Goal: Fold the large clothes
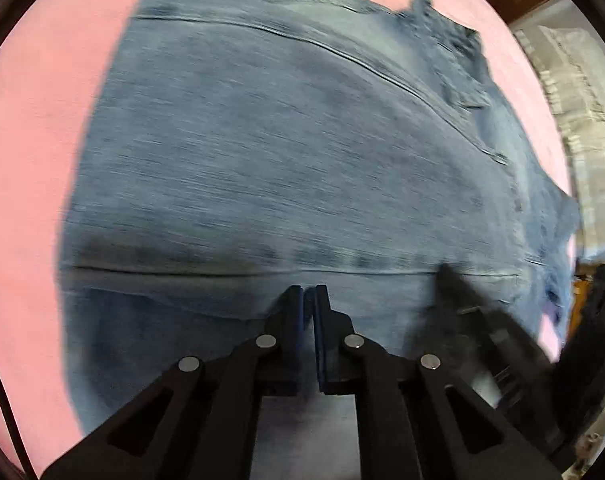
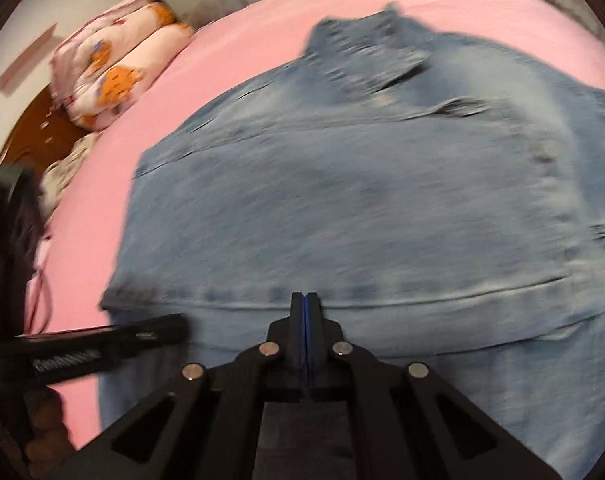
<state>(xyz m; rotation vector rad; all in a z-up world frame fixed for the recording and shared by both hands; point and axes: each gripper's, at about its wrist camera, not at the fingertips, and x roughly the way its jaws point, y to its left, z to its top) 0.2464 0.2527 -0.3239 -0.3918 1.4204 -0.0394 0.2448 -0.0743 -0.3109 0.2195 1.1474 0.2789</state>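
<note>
Left wrist view: my left gripper (image 1: 309, 292) sits at bottom centre with its jaws drawn almost together, only a sliver between the blue pads. It rests at the hem band of the faded blue denim jacket (image 1: 286, 152), which fills the middle of the frame, spread flat on the pink bedsheet (image 1: 42, 128). Blur stops me telling whether a thin fold of hem is pinched there. The other black tool shows at lower right.

Right wrist view: my right gripper (image 2: 305, 298) at bottom centre is fully closed, pad against pad, also at the hem seam; again I cannot tell whether denim is caught. The jacket's collar lies toward the top centre, and rolled floral pink bedding (image 2: 110, 72) sits upper left, well apart from the jacket.

My worry: if either pair of jaws has closed on nothing or only a top layer, lifting would leave the hem behind or peel the layers, giving a skewed fold. Stiff, heavy denim could also slip from a shallow pinch.
</note>
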